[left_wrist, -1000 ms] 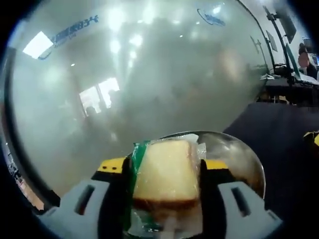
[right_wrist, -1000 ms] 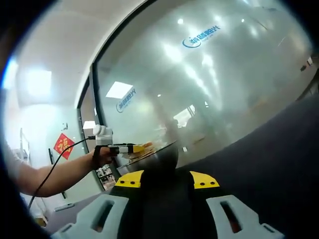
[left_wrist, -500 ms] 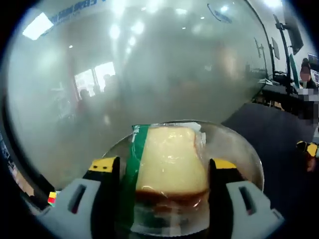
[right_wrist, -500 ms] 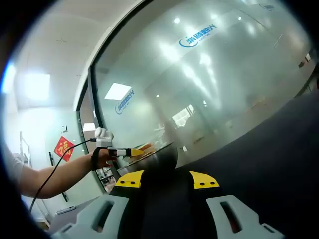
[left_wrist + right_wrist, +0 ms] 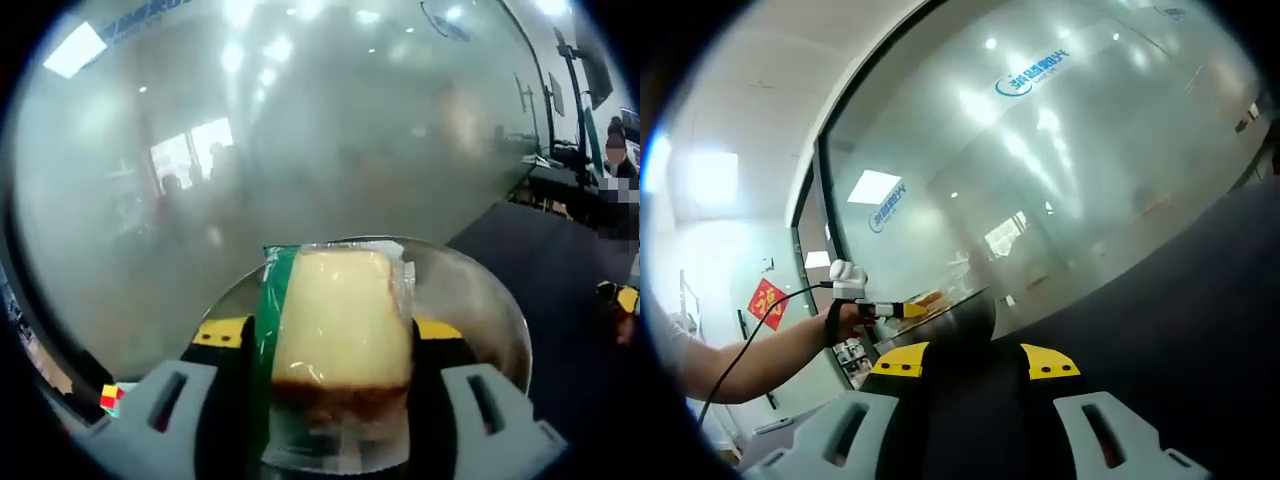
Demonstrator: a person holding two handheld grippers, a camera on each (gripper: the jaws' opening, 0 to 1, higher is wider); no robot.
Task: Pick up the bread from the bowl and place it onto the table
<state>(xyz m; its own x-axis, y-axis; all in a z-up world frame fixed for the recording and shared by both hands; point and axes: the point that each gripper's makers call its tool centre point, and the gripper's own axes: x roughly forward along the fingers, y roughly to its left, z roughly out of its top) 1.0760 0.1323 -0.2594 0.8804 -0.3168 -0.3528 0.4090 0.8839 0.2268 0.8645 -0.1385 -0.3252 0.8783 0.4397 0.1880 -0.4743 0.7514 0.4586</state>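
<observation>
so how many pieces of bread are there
1. The wrapped bread sits between the left gripper jaws, over the metal bowl. More could be hidden in the bowl behind it.

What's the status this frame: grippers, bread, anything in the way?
Left gripper shut on wrapped bread, above the metal bowl. Right gripper open, bowl rim between its jaws. Dark table beside the bowl.
</observation>
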